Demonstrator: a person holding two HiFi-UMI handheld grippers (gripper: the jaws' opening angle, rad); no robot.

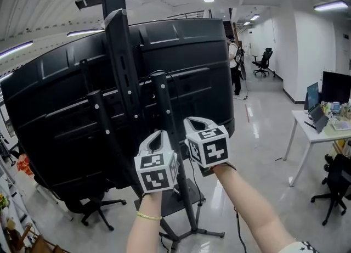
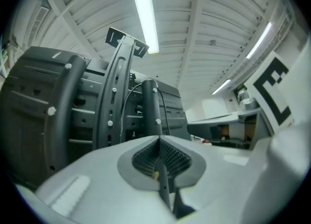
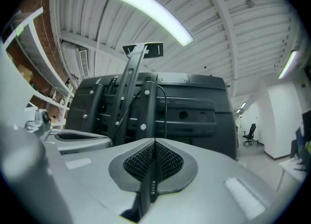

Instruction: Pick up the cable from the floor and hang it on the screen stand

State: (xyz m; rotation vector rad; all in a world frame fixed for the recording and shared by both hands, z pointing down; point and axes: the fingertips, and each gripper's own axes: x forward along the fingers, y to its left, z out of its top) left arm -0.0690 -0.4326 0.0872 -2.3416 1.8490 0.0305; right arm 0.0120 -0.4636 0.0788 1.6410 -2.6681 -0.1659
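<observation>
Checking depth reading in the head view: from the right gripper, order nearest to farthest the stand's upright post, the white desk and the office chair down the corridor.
From the right gripper:
1. The upright post, just left of it.
2. The white desk, off to the right.
3. The office chair, far back, upper right.

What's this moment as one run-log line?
left tongs: shut; right tongs: shut; both facing screen stand; cable on stand

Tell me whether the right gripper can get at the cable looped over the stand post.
Probably yes: the right gripper faces the cable on the post with nothing between, but its jaws are shut and must open first.
</observation>
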